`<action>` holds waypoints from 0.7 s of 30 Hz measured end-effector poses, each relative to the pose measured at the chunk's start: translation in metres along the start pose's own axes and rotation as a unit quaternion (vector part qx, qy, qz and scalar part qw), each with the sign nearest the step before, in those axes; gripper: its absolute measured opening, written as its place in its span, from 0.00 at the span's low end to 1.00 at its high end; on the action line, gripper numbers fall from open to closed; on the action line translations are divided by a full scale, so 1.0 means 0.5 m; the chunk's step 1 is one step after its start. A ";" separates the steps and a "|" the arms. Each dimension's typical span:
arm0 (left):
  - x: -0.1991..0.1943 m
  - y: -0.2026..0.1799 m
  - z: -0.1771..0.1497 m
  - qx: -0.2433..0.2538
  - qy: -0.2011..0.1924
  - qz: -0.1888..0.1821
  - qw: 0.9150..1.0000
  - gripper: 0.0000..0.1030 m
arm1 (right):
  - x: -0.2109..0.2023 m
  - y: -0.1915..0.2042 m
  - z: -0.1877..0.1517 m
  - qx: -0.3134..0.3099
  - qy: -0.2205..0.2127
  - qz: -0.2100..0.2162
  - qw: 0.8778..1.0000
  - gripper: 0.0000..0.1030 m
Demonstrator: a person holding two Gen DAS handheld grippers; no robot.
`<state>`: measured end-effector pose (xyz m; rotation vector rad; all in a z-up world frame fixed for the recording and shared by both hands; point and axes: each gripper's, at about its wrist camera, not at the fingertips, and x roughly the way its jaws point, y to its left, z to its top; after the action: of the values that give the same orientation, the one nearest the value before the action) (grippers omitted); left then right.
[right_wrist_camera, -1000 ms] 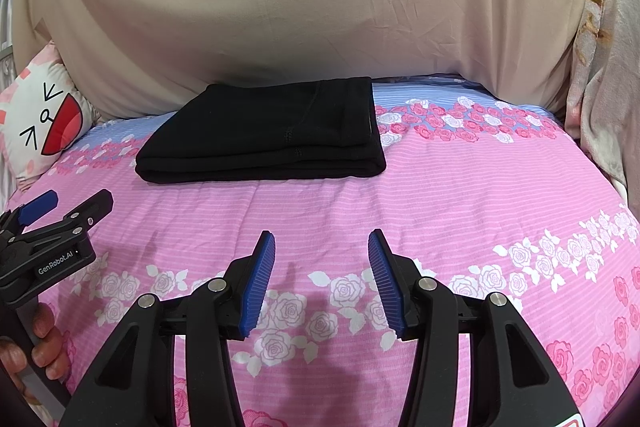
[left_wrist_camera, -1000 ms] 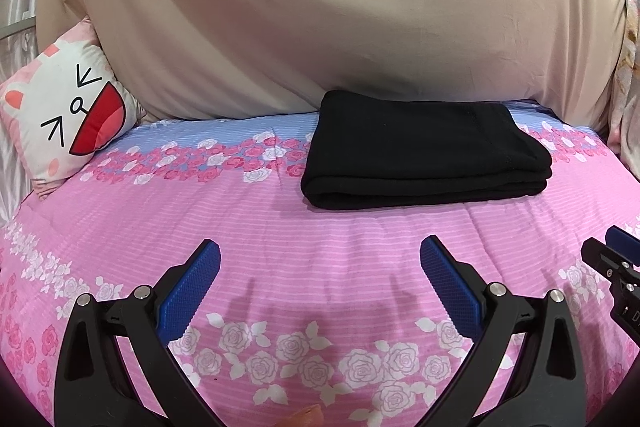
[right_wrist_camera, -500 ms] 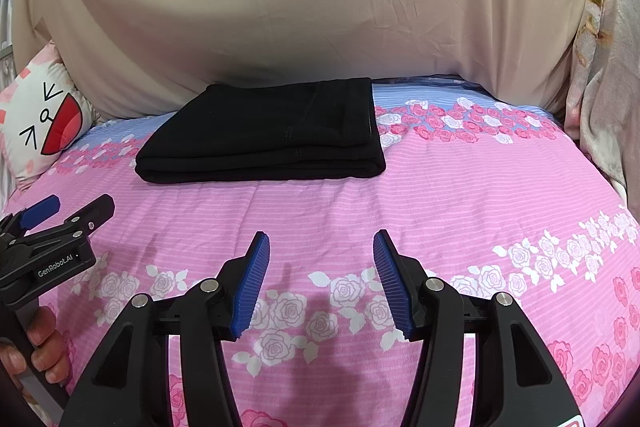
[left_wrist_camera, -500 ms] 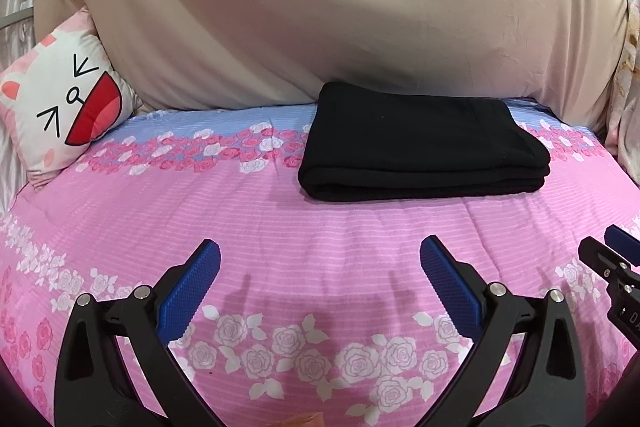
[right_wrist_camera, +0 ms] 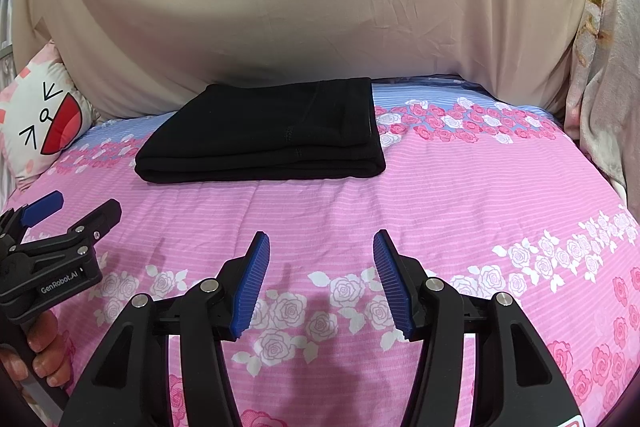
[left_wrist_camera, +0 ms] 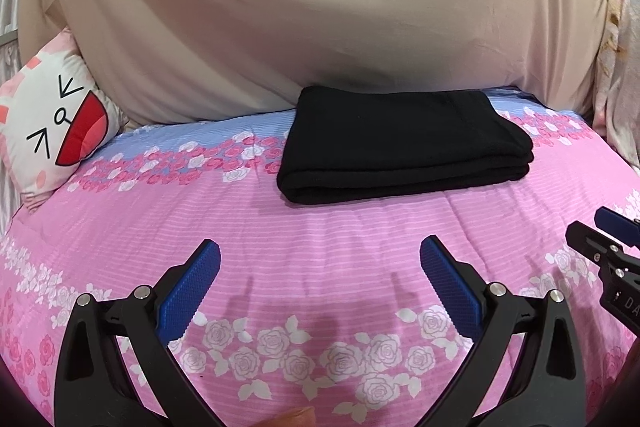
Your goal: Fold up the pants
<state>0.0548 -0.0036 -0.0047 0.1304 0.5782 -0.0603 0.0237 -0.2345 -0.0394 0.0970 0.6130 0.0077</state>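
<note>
Black pants [left_wrist_camera: 404,143] lie folded into a neat rectangle at the far side of a pink rose-print bedspread [left_wrist_camera: 320,227], close against a beige draped sheet [left_wrist_camera: 320,7]. Nearer, both tools hover over bare bedspread — the left gripper [left_wrist_camera: 320,267] spread wide, the right gripper [right_wrist_camera: 322,267] about half open — each holding nothing. A cartoon-face pillow [left_wrist_camera: 52,123] sits far left.

Floral bed [left_wrist_camera: 360,239] bears folded pants [left_wrist_camera: 404,143], pillow [left_wrist_camera: 52,123].
</note>
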 end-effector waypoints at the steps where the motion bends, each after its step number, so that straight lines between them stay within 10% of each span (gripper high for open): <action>1: 0.000 -0.002 0.000 0.002 -0.001 0.001 1.000 0.95 | 0.000 -0.001 0.000 0.000 0.000 0.000 1.000 0.52; 21: -0.003 0.004 0.003 -0.008 -0.003 -0.006 1.000 0.95 | 0.000 -0.002 0.001 -0.002 0.000 0.000 1.000 0.52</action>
<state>0.0546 -0.0015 -0.0026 0.1103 0.5739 -0.0683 0.0239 -0.2356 -0.0394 0.0929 0.6139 0.0080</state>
